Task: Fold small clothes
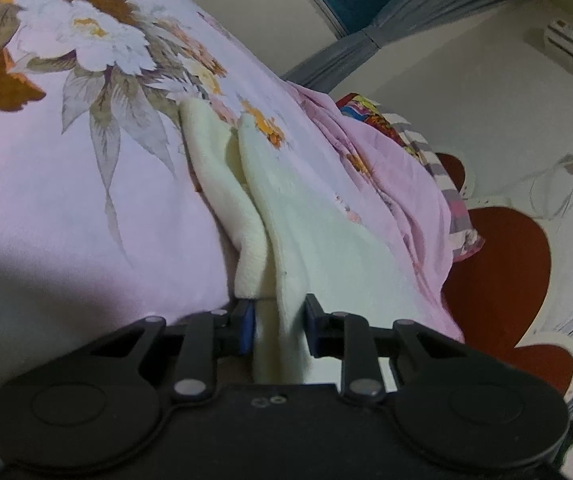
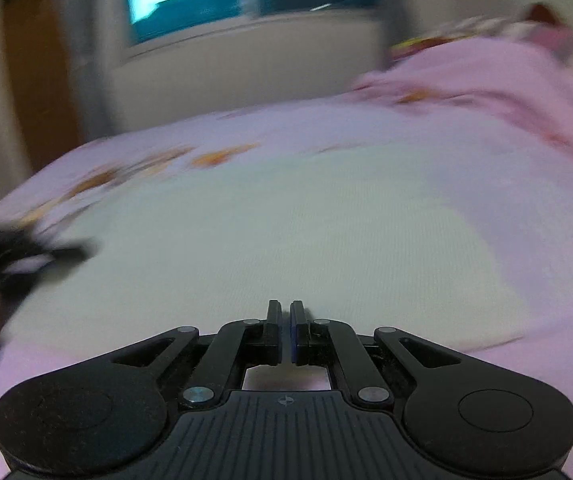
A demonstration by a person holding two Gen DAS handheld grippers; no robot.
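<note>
Left gripper: jaws narrow, pinching a bunched edge of the pale cream garment; fabric fills the gap between the pads, folds rising just ahead of the tips. Left-wrist view shows cloth trailing forward and away from the jaws across the pink floral bedsheet.

Right gripper: jaws closed, pads almost touching, nothing between them. Right-wrist view blurred. Same garment lies spread flat directly ahead of and below the tips, not touched. Dark shape at far left of the jaws, on the garment's edge, probably the other gripper; too smeared to confirm.

Judgement on step in hand: one edge gripped, to be carried over for a fold.
- Pinch only the layers intended; bunching ahead of left jaws suggests extra fabric caught. Check before lifting.
- Lift just clear of the sheet, drag across so the lower layer stays flat.
- Use the closed right tips as a hold-down on the flat part, near the intended crease line.
- Align edges before release.

Writing, brands, labels: none legible in either view. Rumpled pink bedding right of left jaws.
</note>
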